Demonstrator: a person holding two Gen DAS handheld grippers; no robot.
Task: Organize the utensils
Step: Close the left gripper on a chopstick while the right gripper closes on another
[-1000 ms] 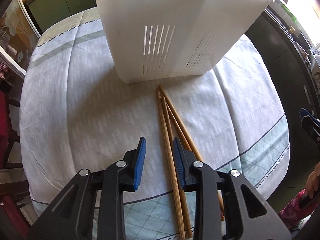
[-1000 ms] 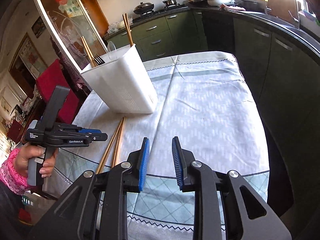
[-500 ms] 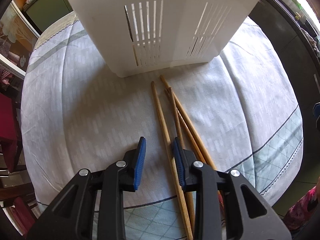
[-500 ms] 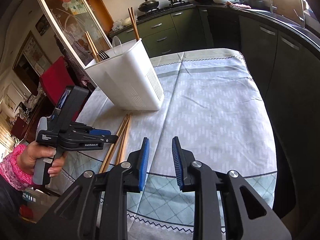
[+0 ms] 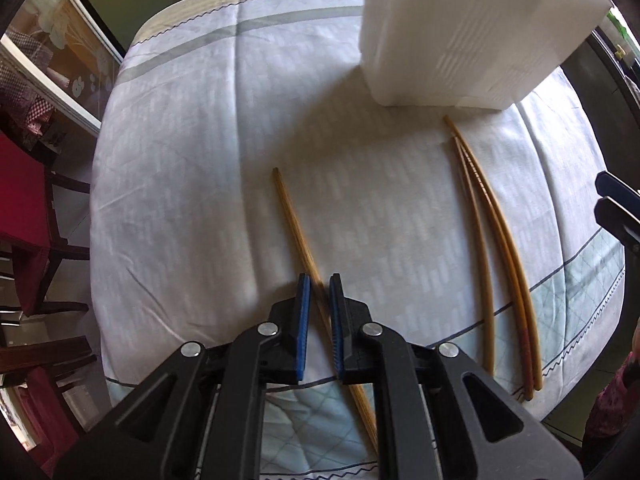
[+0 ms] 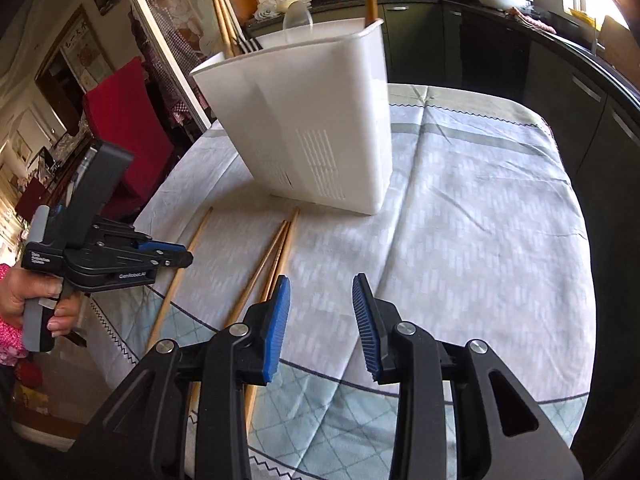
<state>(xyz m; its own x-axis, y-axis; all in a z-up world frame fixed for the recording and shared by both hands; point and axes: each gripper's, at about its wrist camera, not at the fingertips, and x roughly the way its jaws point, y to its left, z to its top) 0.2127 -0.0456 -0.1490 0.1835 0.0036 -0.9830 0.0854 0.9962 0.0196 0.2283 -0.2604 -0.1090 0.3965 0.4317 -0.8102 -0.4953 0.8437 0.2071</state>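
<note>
We are at the pick-up step: one light wooden chopstick (image 5: 298,236) lies alone on the pale patterned cloth of the desk (image 5: 192,152), and our left tool (image 5: 319,312) has just been closing, its blue pads now clamped on that stick near its thicker end. The stick runs forward from between the jaws toward the tall white slotted plastic utensil holder (image 5: 460,36), which stands upright further up the desk, well apart from the stick's tip. The holder already carries a few chopsticks and what looks like a fork (seen from the right wrist view).

Three more wooden chopsticks (image 5: 500,240) lie bundled side by side to the right of the held one, their tips close to the holder's base. Our right tool (image 6: 322,320) hangs above the cloth just right of that bundle; its jaws have just been opening and stand apart with nothing between them.

Next, we judge, the left tool must lift the stick, tip it upright and carry it over the holder's rim, while the right tool shifts left over the bundle.
</note>
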